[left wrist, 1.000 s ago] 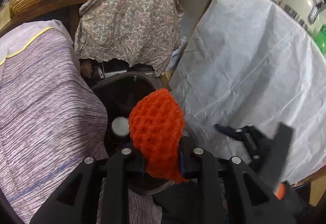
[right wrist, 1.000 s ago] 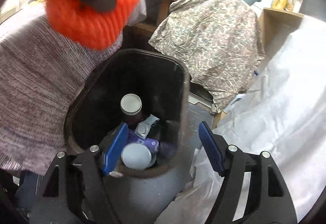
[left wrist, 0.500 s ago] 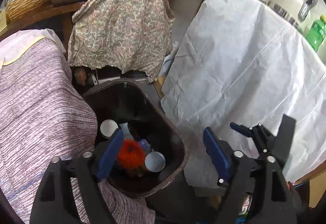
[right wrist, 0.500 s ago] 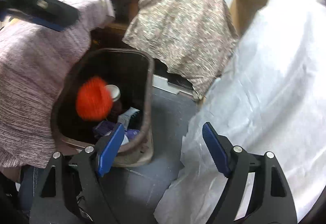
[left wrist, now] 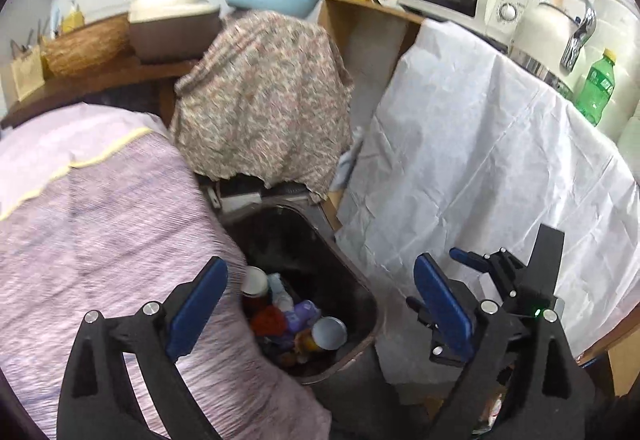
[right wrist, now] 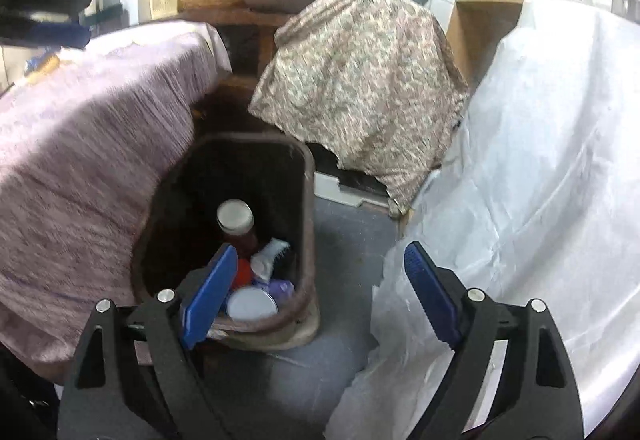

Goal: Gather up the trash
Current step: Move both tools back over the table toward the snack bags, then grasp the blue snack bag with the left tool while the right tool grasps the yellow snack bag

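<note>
Two grippers hang above a dark brown bin [right wrist: 306, 176] that stands on the grey floor [right wrist: 352, 240], and both have their blue-padded fingers spread wide with nothing between them. The left gripper [left wrist: 320, 300] looks down over the bin's near end; the right gripper [right wrist: 316, 288] sits lower and to the side, also visible at the right edge of the left view [left wrist: 508, 276].

Inside the bin lies the trash — an orange-red netted ball [left wrist: 270, 320], bright and knobbly, wedged low among the other things. In the right view only a sliver of it [right wrist: 243, 272] shows behind the left finger. Beside it stands a jar with a pale lid [right wrist: 236, 218], and near it lie a round silver can lid [right wrist: 252, 304], something purple [left wrist: 302, 312] and a white and black piece that may be a brush [right wrist: 274, 256] — the blur makes that hard to settle.

A striped lilac cloth [left wrist: 100, 232] drapes to the bin's left, a flowered cloth [left wrist: 264, 104] behind it, and a white sheet [left wrist: 480, 168] to its right.
</note>
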`<state>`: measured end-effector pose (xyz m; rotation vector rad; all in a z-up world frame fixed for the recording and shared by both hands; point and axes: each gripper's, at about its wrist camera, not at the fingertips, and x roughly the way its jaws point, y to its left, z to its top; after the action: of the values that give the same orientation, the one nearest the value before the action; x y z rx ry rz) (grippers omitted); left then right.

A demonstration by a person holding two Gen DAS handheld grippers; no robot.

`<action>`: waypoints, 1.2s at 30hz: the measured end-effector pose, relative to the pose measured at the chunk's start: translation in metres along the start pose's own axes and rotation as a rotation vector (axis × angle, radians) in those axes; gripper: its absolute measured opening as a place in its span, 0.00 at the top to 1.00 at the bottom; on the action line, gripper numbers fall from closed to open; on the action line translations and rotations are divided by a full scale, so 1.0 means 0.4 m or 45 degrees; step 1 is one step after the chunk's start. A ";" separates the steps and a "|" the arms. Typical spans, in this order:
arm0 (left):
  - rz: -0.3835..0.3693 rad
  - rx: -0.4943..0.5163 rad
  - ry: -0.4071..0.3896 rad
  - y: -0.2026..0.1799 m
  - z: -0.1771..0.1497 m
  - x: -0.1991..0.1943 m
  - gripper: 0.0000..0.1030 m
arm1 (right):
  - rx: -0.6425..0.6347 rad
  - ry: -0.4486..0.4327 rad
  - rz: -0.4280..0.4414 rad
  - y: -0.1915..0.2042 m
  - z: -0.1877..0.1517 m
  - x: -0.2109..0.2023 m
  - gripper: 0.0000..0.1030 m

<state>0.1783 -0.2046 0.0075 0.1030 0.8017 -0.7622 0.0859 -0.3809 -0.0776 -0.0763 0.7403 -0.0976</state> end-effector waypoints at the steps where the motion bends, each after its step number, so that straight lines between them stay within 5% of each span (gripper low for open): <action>1: 0.020 0.003 -0.010 0.013 -0.002 -0.021 0.08 | 0.001 -0.019 0.017 0.010 0.014 -0.007 0.17; 7: 0.131 -0.028 -0.057 0.113 -0.036 -0.118 0.06 | -0.063 -0.116 0.143 0.101 0.093 -0.024 0.17; 17: 0.349 -0.200 -0.030 0.373 -0.135 -0.263 0.06 | -0.321 -0.160 0.403 0.384 0.256 -0.019 0.17; 29: 0.615 -0.364 -0.009 0.679 -0.209 -0.433 0.06 | -0.570 -0.052 0.724 0.728 0.452 0.023 0.17; 36: 0.641 -0.496 -0.008 0.833 -0.230 -0.492 0.07 | -0.582 -0.030 0.828 0.899 0.587 0.089 0.17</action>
<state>0.2511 0.1865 0.0127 -0.0476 0.8589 -0.1248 0.2930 -0.0200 0.0339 -0.2667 0.7220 0.6940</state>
